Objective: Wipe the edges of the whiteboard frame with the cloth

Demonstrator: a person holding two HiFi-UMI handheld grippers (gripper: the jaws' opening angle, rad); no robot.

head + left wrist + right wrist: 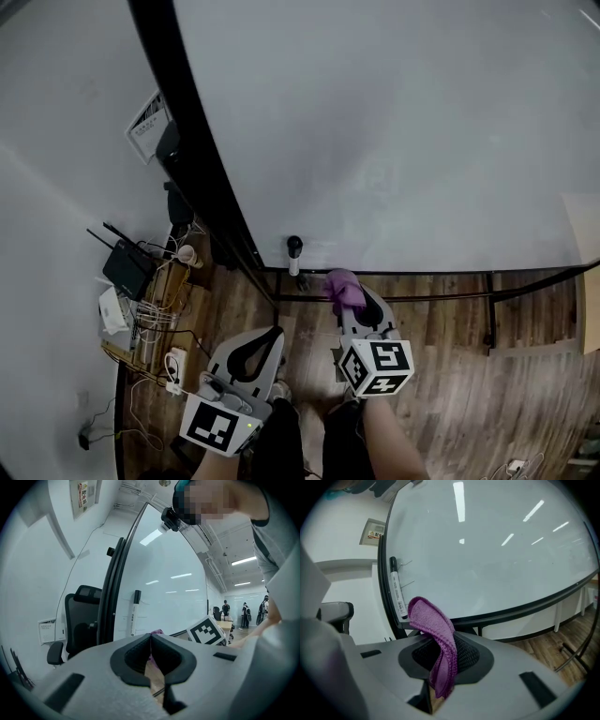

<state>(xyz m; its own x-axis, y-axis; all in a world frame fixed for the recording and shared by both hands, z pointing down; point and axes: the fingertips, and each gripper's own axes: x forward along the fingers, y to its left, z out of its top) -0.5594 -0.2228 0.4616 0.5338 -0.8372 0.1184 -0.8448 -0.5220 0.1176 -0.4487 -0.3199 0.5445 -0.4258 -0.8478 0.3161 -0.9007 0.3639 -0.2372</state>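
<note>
The whiteboard has a black frame: its left edge runs up and its bottom edge runs right. A purple cloth is pinched in my right gripper, just below the bottom edge near the lower left corner. The cloth's free end stands above the jaws. A marker stands on the board by that corner. My left gripper is shut with nothing in it, lower and to the left, apart from the frame.
A router, cables and a power strip lie on the wood floor at the left by the wall. A black office chair stands behind the frame's left edge. The board's stand bars cross the floor at the right.
</note>
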